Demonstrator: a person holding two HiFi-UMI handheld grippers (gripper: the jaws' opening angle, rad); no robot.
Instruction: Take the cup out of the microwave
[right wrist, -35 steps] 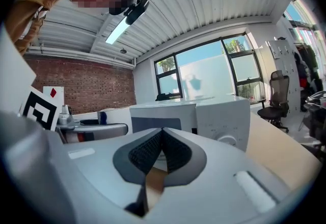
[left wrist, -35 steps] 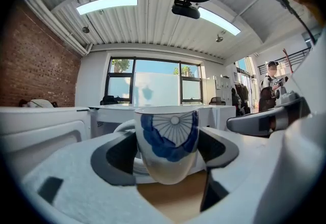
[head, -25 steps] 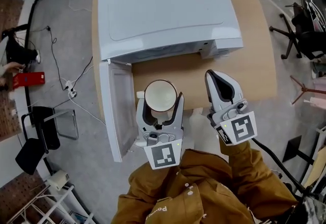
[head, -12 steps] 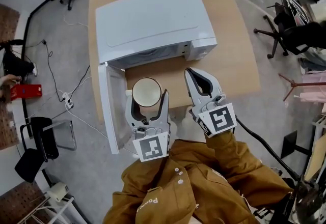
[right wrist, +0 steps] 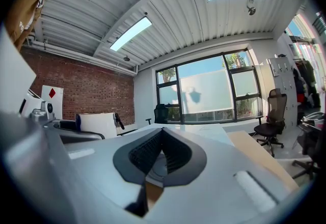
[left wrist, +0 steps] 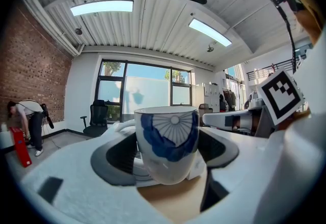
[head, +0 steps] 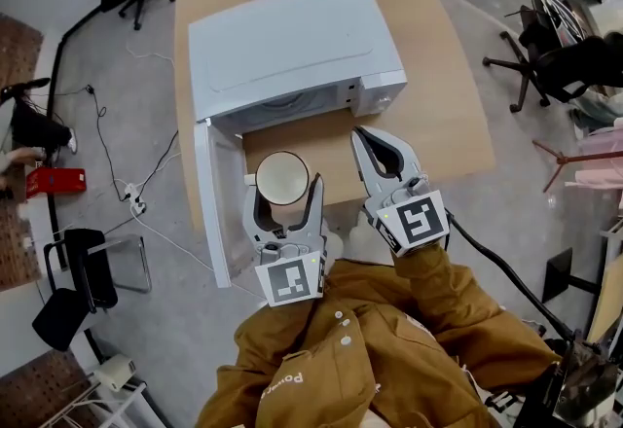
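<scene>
L gripper (head: 286, 186) was clamped on the cup (left wrist: 168, 141), upright betw its jaws. R gripper (head: 378, 142) sat just beside it, jaws pressed together w/ nothing in them. Cup was over the table (head: 453, 95), just outside the open microwave (head: 292, 47).

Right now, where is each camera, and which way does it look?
Head view: on the person's head, looking down at the microwave, the left gripper, the right gripper and a brown jacket.
Left gripper view: rides the left gripper, looks along its jaws, shut on the cup.
Right gripper view: rides the right gripper, looks along its shut, empty jaws toward windows.
Shared: head and left gripper views both show the cup.
</scene>
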